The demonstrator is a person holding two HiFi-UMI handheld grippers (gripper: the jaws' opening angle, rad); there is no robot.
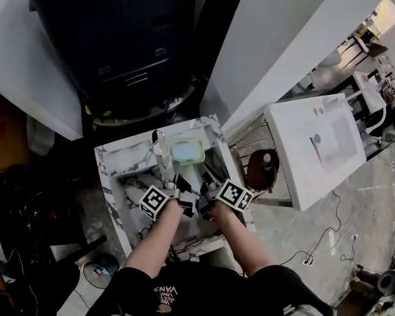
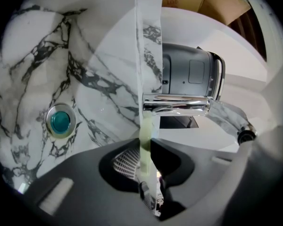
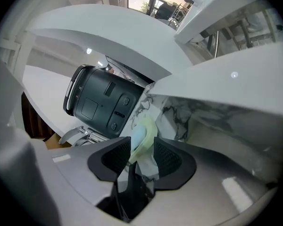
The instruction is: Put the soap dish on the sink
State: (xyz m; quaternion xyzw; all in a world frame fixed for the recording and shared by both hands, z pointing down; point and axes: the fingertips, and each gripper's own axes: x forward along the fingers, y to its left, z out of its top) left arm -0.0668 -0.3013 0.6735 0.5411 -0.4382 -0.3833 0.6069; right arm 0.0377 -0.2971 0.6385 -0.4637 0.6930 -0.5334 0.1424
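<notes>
**Soap dish at the sink's back ledge, pinched on one side only**

Soap dish, pale green with a light blue inside, sits at the back of the marble sink, just beside the chrome faucet. In the head view both grippers meet it at its near edge, and the person's arms cover the front of the basin.

The left gripper has its pads pressed on the dish's thin rim, which its own view shows edge-on as a narrow green strip rising between the jaws. Beyond it lie the faucet spout and the teal drain.

The right gripper stands spread, with the dish's rim between its jaws. The rim lies close to one pad, and a sliver of marble seems to show beside the other, though the wide lens makes that gap hard to judge. Whether the dish's underside rests fully on the ledge cannot be made out. A dark appliance stands behind the sink.
</notes>
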